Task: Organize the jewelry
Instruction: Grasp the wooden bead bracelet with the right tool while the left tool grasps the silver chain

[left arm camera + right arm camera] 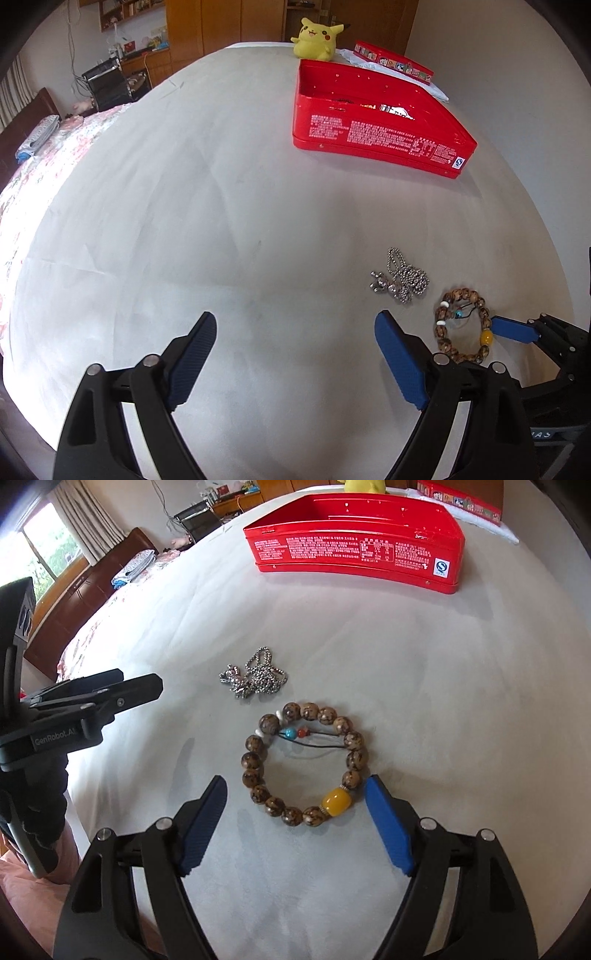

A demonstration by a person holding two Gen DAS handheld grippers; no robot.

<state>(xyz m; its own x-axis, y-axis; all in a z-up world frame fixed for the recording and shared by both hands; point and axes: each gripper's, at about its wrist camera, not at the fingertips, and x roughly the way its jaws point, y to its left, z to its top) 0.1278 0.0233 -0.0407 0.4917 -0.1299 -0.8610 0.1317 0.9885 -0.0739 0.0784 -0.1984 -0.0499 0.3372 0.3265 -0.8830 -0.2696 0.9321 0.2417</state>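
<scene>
Item 1, my right gripper (295, 808): jaws spread wide, holding nothing. The wooden bead bracelet (304, 762) lies flat on the white sheet (443, 720) directly ahead, its near arc with the yellow barrel bead (335, 802) sitting between my two blue pads. The ring is round, so no long axis to line up; the near arc runs crosswise to my fingers. I judge a short drop and a close would take it.

Item 2, my left gripper (295, 343): jaws likewise spread wide, empty, over bare sheet. The bracelet (463, 326) lies off to its right, outside the right pad. The right hand is plainly the nearer one.

Item 3, silver ball-chain necklace (255, 679): heaped with its pendant just beyond the bracelet, apart from it, ahead and slightly left of my right jaws.

Item 4, red tin box (380, 118): open-topped, well beyond both pieces. Some pieces already lie inside, too small to name.

Item 5, decorated red lid (393, 62) and Pikachu plush (316, 38): behind the tin.
</scene>
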